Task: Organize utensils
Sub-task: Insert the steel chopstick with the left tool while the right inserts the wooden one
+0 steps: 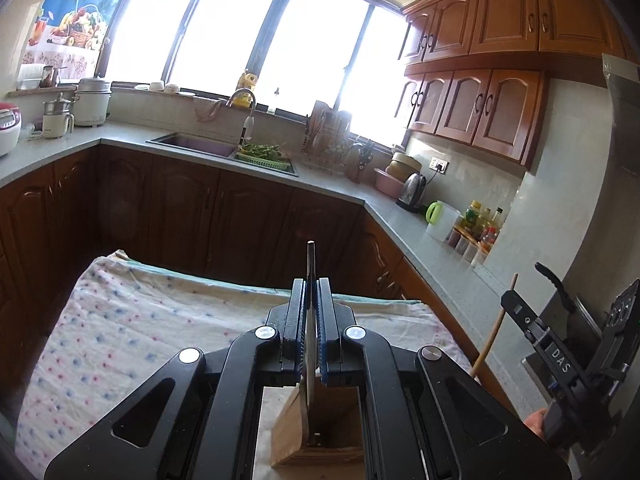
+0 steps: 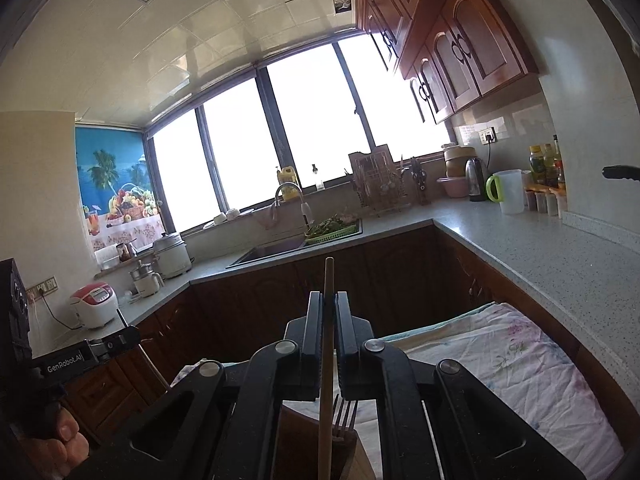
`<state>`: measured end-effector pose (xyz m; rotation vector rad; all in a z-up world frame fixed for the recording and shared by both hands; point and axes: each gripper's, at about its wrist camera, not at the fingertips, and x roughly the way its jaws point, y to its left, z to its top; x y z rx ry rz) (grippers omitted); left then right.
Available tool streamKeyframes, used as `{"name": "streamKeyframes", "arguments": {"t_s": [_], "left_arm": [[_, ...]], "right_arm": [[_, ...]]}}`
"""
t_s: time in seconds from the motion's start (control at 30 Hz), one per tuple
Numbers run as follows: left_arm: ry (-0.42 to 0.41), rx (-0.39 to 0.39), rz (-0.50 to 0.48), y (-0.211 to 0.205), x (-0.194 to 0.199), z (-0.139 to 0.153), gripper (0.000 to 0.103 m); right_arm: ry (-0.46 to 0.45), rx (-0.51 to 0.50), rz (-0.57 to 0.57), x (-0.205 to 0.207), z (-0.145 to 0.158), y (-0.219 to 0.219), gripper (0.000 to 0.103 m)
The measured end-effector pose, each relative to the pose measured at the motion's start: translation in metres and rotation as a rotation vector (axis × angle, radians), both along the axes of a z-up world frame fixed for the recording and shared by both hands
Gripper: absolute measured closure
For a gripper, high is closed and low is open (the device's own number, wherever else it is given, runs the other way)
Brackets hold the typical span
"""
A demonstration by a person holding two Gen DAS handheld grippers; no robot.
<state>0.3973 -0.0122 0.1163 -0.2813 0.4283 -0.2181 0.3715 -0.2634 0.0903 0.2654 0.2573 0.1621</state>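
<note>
A U-shaped kitchen counter (image 1: 328, 188) in pale speckled stone runs under a broad bright window (image 1: 224, 32), with dark wooden cabinets below and reddish wall cabinets (image 1: 492, 80) above on the right. In the foreground a table is covered with a dotted cloth (image 1: 132, 320), and on it, close under both cameras, stands a wooden utensil block (image 1: 316, 444), seen through the gripper frames. The left gripper (image 1: 311, 320) has its blue-padded jaws clamped on a flat metal utensil (image 1: 310, 280) held upright, its thin edge toward the camera and its lower end reaching down into the block; what kind of utensil it is cannot be told. The right gripper (image 2: 329, 336) has its jaws pressed together on a slim wooden stick (image 2: 327, 360), likely a chopstick or a spoon handle, which stands nearly upright, its lower end at the block. Just beside the stick a metal fork (image 2: 345, 416) stands tines-up in the block. In the left wrist view the right gripper shows at the right edge with the stick in it and a fingertip of the person's hand (image 1: 536, 424) below.
</note>
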Motion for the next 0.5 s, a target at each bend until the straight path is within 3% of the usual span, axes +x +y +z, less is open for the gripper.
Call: {"name": "streamKeyframes", "arguments": {"t_s": [0.17,0.37,0.5], "left_arm": [[0.043,0.001,-0.019,-0.006,0.001,-0.023,0.099],[0.049,0.001,-0.031,-0.008,0.004,-0.024,0.099],[0.051,0.01,-0.036,-0.011,0.004,-0.026,0.099]], "right_arm": [[0.028,0.052,0.012,0.004,-0.002,-0.006,0.098],[-0.079,0.051,0.006,-0.003,0.033,-0.002,0.098],[-0.116,0.016,-0.023,0.002,0.034,0.003,0.098]]}}
